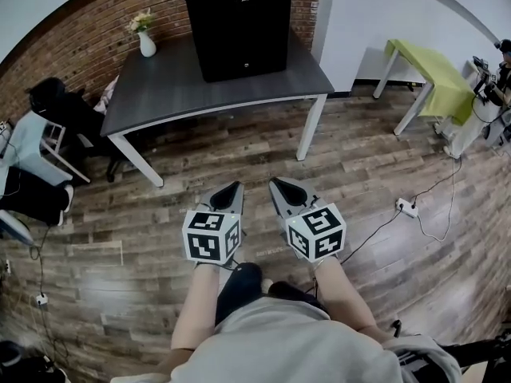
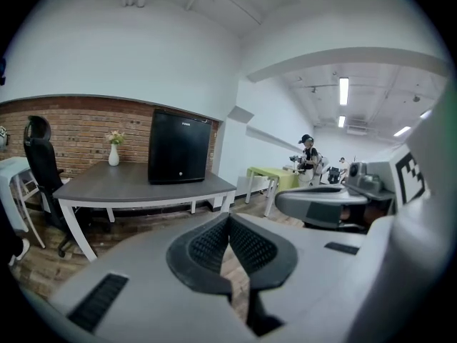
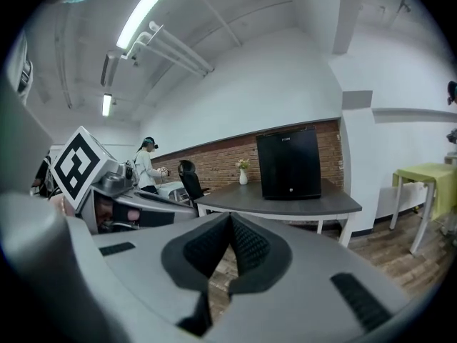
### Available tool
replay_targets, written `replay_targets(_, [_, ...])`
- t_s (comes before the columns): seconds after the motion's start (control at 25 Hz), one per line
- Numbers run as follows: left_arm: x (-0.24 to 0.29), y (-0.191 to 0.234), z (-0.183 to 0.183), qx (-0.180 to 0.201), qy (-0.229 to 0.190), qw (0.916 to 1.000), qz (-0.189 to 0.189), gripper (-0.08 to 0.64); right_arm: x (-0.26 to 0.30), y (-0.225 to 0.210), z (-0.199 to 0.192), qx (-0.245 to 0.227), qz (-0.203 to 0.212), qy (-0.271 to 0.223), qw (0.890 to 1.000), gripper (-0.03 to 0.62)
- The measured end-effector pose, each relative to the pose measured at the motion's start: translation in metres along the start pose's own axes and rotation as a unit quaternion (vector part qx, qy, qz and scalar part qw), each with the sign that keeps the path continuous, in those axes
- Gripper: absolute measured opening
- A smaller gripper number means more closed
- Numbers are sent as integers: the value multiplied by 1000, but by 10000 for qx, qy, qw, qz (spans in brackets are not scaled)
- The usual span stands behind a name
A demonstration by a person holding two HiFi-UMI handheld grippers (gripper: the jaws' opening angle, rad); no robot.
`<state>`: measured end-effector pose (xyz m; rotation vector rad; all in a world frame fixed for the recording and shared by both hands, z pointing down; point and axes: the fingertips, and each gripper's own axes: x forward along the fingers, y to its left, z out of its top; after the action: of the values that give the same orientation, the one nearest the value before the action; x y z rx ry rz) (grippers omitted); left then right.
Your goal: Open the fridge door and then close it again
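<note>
A small black fridge (image 1: 239, 24) stands with its door closed on a dark grey table (image 1: 168, 86) against the brick wall; it also shows in the left gripper view (image 2: 178, 147) and the right gripper view (image 3: 289, 164). My left gripper (image 1: 237, 186) and right gripper (image 1: 273, 183) hang side by side over the wooden floor, well short of the table. Both are shut with nothing between the jaws. In its own view the left gripper (image 2: 228, 217) points toward the table, and the right gripper (image 3: 230, 216) does too.
A white vase with flowers (image 1: 145, 40) sits at the table's left end. A black office chair (image 1: 60, 106) and a light blue chair (image 1: 32, 138) stand left. A lime-green table (image 1: 431, 74) is at right, with a power strip (image 1: 407, 207) and cables on the floor. People stand in the distance.
</note>
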<state>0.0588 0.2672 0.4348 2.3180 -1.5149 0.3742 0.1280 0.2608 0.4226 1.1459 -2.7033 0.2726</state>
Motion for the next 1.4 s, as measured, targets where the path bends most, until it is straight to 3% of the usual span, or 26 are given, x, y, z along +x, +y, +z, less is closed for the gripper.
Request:
replay_targets(0.36, [45, 49, 11, -226, 19, 9997, -23, 6, 55, -33, 7, 68, -120, 13, 9999, -2])
replay_targets(0.52, [76, 88, 43, -176, -98, 9998, -85, 6, 105, -58, 37, 59, -348, -247, 9991, -2])
replay_targets(0.76, [121, 165, 97, -235, -223, 9994, -124, 6, 187, -82, 81, 210, -340, -365, 9985, -2])
replay_targets(1.0, [162, 213, 134, -23, -299, 9990, -337, 6, 253, -104, 101, 281, -534, -409, 9973, -2])
replay_targets(1.24, [191, 243, 125, -19, -26, 9985, -553, 6, 309, -92, 108, 310, -412, -361, 9980, -2])
replay_targets(1.4, [211, 259, 129, -109, 7, 9982, -593, 6, 327, -106, 102, 352, -491, -201, 9980, -2])
